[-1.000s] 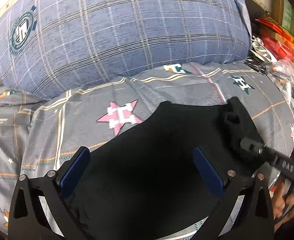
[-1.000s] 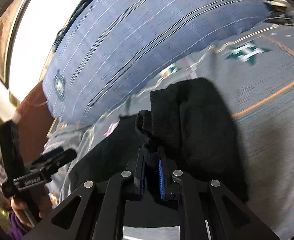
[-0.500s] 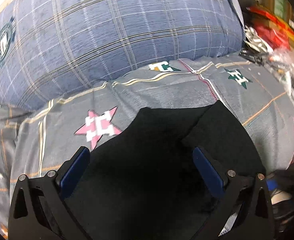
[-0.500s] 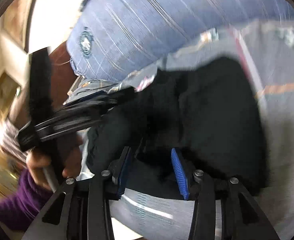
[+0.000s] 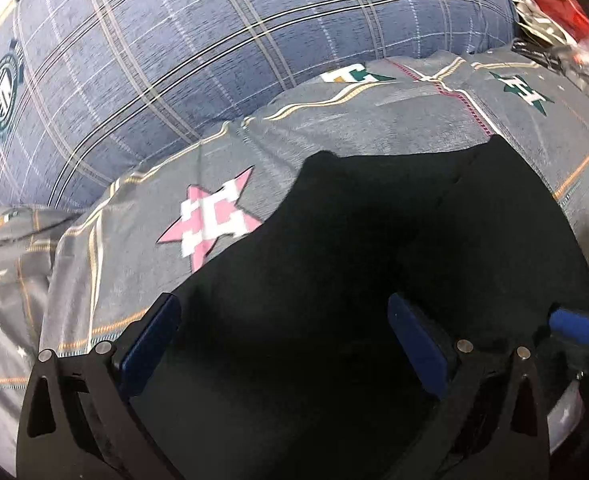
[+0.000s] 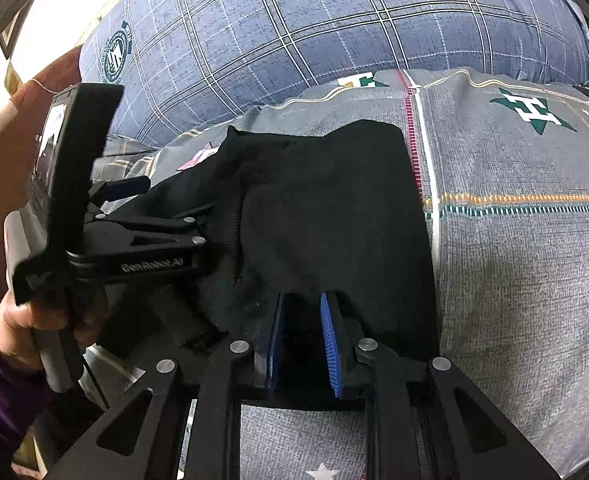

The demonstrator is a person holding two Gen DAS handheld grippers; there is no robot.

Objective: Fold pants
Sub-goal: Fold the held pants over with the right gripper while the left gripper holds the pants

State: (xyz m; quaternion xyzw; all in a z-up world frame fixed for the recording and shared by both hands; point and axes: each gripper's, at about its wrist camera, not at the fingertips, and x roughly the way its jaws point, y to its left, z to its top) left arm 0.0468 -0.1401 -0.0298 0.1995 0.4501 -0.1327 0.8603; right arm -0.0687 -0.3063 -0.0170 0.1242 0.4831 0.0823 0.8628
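Since a second ago the right gripper has let go of the black pants: its blue pads, then pinched on a bunched fold, now stand narrowly apart with only dark cloth behind the gap, holding nothing. The fold it carried now lies flat over the rest of the garment.

In the left wrist view, the left gripper fills the bottom of the frame, jaws spread wide and empty, hovering over the pants, which spread across the lower centre and right. At the lower right edge a blue pad of the other tool shows.

In the right wrist view, the left gripper lies at centre left, gripped by the person's hand in a purple sleeve.

The pants lie on a grey bedsheet printed with a pink star and green stars. Beyond, across the top of both frames, sits a blue plaid pillow bearing a round badge at the left.
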